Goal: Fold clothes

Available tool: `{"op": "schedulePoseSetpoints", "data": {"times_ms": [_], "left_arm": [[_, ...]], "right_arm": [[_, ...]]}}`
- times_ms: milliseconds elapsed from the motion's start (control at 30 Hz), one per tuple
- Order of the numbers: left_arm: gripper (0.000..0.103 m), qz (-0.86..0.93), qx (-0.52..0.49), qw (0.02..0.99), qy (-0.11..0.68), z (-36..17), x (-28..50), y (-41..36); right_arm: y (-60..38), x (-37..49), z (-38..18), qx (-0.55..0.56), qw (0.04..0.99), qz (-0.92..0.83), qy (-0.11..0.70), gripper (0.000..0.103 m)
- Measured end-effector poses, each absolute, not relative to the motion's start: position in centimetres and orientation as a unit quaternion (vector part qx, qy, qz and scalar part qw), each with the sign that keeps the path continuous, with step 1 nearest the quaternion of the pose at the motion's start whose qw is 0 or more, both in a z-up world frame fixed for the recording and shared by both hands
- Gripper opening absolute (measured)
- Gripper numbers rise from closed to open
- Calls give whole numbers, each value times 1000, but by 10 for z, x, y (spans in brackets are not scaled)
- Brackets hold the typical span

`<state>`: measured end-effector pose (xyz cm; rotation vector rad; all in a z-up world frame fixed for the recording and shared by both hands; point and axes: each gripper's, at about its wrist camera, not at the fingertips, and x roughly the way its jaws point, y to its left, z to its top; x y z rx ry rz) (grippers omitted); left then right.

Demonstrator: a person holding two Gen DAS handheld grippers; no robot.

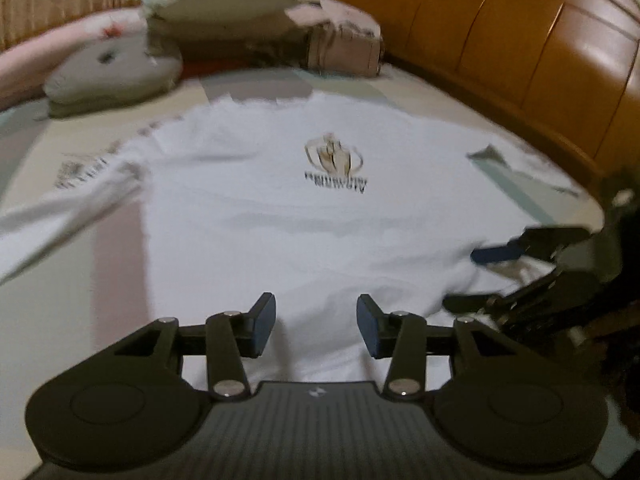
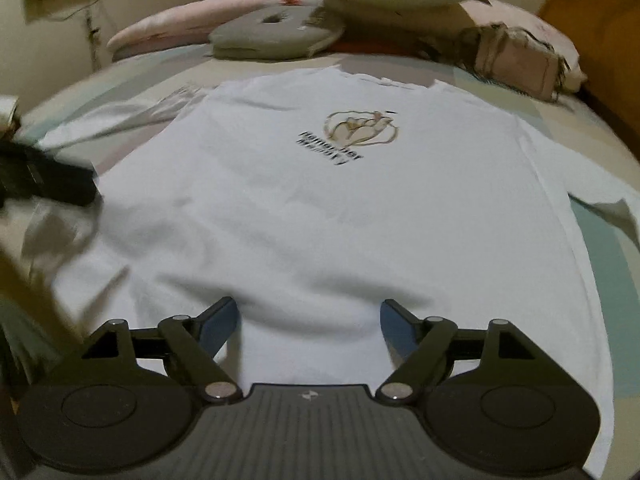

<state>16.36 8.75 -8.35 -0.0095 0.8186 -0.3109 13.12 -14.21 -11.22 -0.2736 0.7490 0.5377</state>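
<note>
Our left gripper hangs nearest the lens with its blue-padded fingers spread apart and nothing between them, just above the near hem of a white T-shirt. We hold our right gripper the same way, jaws wide and empty over that hem; in the left wrist view it shows again at the right edge, blurred, low over the shirt's right corner.

Beyond the fingers we see the shirt laid flat on the bed, hem toward us and neck away. Both sleeves are stretched out sideways, and the cloth has soft ripples near the hem. On the chest sits a printed emblem, a tan outline drawing with two lines of dark lettering under it; we cannot read the words for blur.

Farther out, past the neckline, we see a grey ring-shaped cushion, a long pink pillow behind it, and a stack of bedding in pale green and pink. A wooden headboard runs along the bed's right side.
</note>
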Motion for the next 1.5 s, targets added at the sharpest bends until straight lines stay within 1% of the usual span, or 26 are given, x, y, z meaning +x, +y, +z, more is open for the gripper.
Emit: {"op": "schedulePoseSetpoints", "data": {"times_ms": [67, 100, 200, 267, 300, 367, 433, 500, 533, 600, 767, 933, 1267, 1400, 1500], "left_arm": [[44, -133, -9, 900, 415, -105, 182, 88], [46, -132, -9, 904, 406, -110, 184, 89], [45, -131, -17, 904, 408, -103, 189, 89], [45, -137, -1, 907, 399, -94, 184, 88], [46, -137, 19, 910, 391, -90, 178, 87], [46, -149, 50, 911, 381, -88, 167, 81], [50, -165, 77, 910, 373, -87, 154, 74], [55, -180, 104, 907, 365, -87, 142, 67], [55, -188, 117, 906, 361, -87, 136, 64], [60, -203, 144, 902, 352, -86, 124, 58], [61, -240, 210, 889, 329, -86, 94, 41], [61, -238, 257, 886, 302, -95, 88, 24], [62, -225, 345, 877, 247, -115, 81, -10], [63, -204, 348, 883, 241, -115, 82, -11], [63, -187, 347, 888, 238, -114, 84, -10]], "right_arm": [[-144, 125, -108, -142, 884, 278, 349, 81], [-145, 122, -105, -148, 882, 288, 343, 81], [-148, 113, -98, -163, 876, 317, 325, 80], [-150, 107, -94, -174, 872, 335, 312, 74], [-150, 104, -92, -180, 869, 344, 306, 73], [-145, 96, -96, -215, 865, 344, 295, 67], [-140, 89, -99, -250, 859, 344, 284, 58], [-135, 81, -103, -284, 853, 344, 272, 53], [-132, 78, -105, -301, 849, 344, 266, 49], [-127, 70, -109, -335, 841, 342, 254, 49], [-114, 53, -117, -415, 816, 337, 221, 49], [-121, 61, -100, -375, 846, 315, 210, 49], [-116, 72, -98, -361, 864, 284, 205, 50], [-119, 72, -94, -351, 866, 289, 206, 50], [-116, 65, -96, -356, 860, 307, 199, 54]]}}
